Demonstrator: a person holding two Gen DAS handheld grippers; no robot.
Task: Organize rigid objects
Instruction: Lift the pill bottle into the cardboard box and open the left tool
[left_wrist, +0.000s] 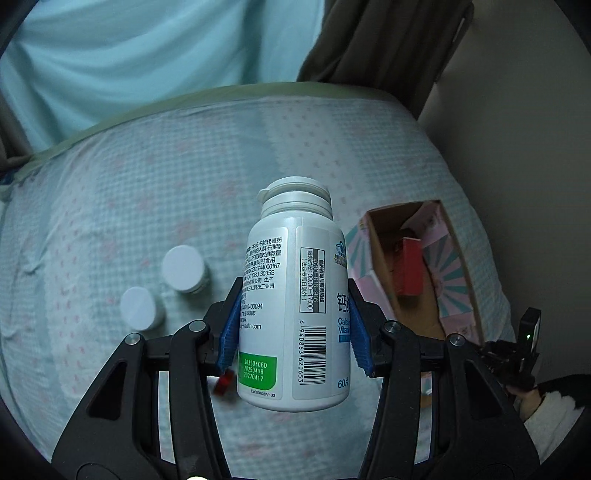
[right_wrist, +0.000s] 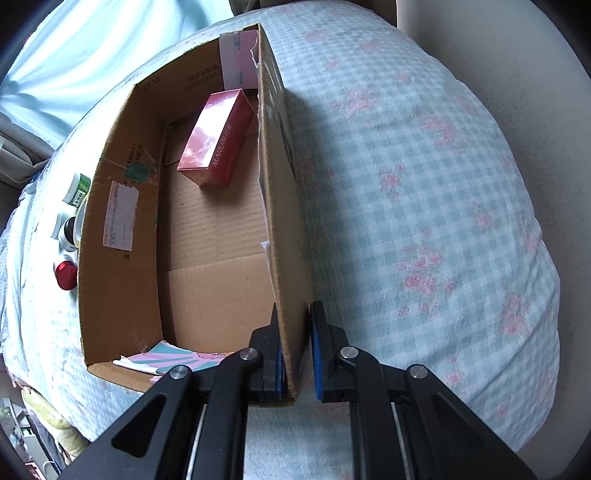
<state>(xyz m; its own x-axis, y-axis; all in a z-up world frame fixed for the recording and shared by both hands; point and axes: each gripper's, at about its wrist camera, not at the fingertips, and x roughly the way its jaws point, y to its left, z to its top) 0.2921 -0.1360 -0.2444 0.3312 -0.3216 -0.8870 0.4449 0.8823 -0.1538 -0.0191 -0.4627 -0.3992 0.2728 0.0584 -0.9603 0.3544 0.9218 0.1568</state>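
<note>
My left gripper (left_wrist: 293, 325) is shut on a white supplement bottle (left_wrist: 295, 280), blue pads pressing its two sides. The bottle hangs above the bed, cap pointing away. To its right lies an open cardboard box (left_wrist: 395, 216) with a red carton (left_wrist: 410, 271) inside. In the right wrist view my right gripper (right_wrist: 295, 354) is shut on the near end of the cardboard box's right wall (right_wrist: 282, 192). The red carton (right_wrist: 218, 140) lies at the far end of the box floor.
Two white-capped bottles (left_wrist: 183, 267) (left_wrist: 140, 308) stand on the checked floral bedspread (left_wrist: 110, 184), left of the held bottle. A small red-capped jar (right_wrist: 65, 273), a dark bottle (right_wrist: 68, 232) and a green-labelled bottle (right_wrist: 77, 190) sit outside the box's left wall. A person's sleeve (left_wrist: 550, 402) shows at right.
</note>
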